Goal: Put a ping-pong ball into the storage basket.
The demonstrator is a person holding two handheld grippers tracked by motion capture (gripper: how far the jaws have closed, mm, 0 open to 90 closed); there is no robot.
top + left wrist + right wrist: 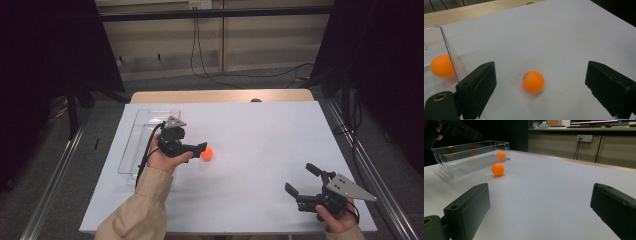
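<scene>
Left gripper (200, 148): jaws wide, orange ball (207, 152) on desk (260, 135) between them, untouched.
Right gripper (301, 179): jaws apart, empty.
Clear tray (131, 145): at ball's 9 o'clock, holding second ball (442, 66).

White sheet (260, 150) covers the tabletop. A strip of the wooden table (220, 96) is exposed at 12 o'clock. Beyond it, black cables (210, 75) trail over grey carpet from a wall socket (199, 4), with a black crossbar (215, 15) in front of the wall. Black curtains hang at 10 o'clock (45, 50) and 2 o'clock (390, 60). Metal rails run at 8 o'clock (50, 190) and 4 o'clock (380, 185). In the right gripper view, a monitor (594, 122) stands on a far counter at 1 o'clock.
</scene>
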